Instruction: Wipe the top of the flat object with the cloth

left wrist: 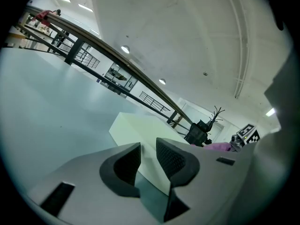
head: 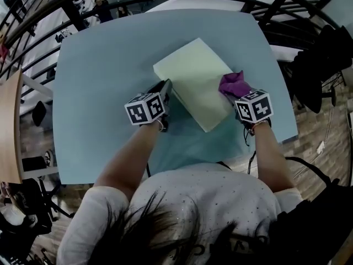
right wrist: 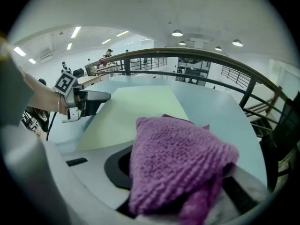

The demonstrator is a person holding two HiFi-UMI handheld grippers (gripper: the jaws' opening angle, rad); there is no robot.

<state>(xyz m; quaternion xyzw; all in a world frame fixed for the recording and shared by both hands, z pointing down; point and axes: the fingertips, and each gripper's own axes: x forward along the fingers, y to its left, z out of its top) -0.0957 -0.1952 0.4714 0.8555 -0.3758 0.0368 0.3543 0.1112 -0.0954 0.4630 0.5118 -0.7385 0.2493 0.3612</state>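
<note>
Plainly, right tongs [right wrist: 182, 179] clamp the cloth [right wrist: 178, 149]; only the left gripper view shows left tongs [left wrist: 148, 161] apart.

One slab [head: 190, 76], one cloth [head: 232, 83], two tools [head: 166, 86] [head: 239, 96]

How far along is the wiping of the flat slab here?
Done: the cloth is clamped in the right hand-held gripper and rests at the right corner of the slab. In hand: wiping there, with the left hand-held gripper, jaws apart, at its near-left edge. Left: probably the rest of the top; no mark shows what is already wiped.
</note>
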